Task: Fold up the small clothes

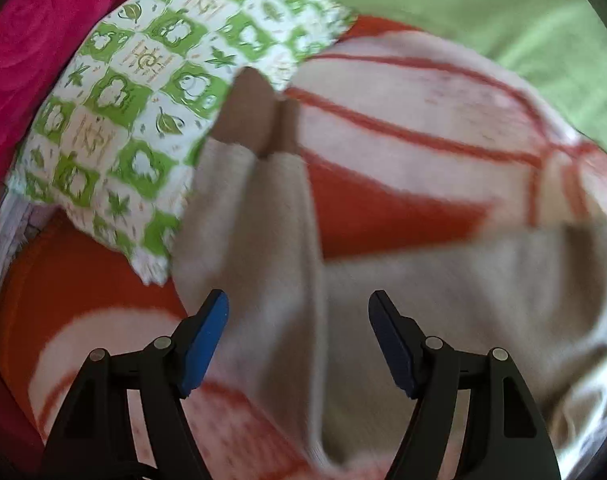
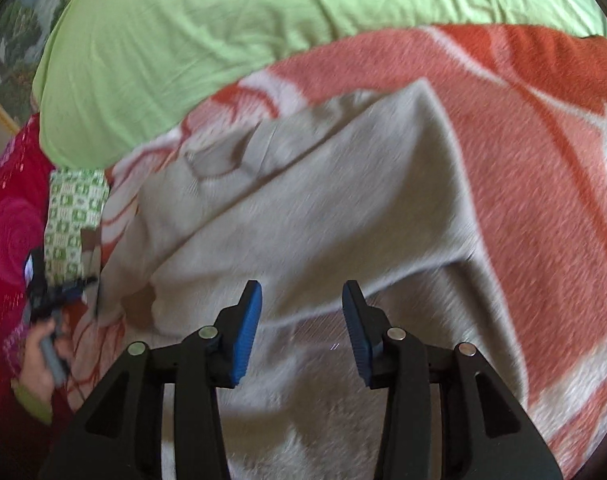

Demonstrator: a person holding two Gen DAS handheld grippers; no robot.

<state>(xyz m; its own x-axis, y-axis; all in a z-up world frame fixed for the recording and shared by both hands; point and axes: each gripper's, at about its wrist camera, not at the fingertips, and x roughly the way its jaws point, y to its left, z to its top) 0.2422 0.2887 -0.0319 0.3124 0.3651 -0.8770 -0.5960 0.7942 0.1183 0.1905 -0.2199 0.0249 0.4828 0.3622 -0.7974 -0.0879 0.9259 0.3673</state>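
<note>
Left wrist: writing on green-patterned pillow (image 1: pixel 143 80) too blurred to read.

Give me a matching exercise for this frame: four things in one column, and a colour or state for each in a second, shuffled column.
1. beige garment
2. blanket
3. patterned pillow
4. left gripper

a. green and white print
b. open, holding nothing
c. orange and white
d. spread out, sleeve ends brown

Pairs: 1-d, 2-c, 3-a, 4-b
</note>
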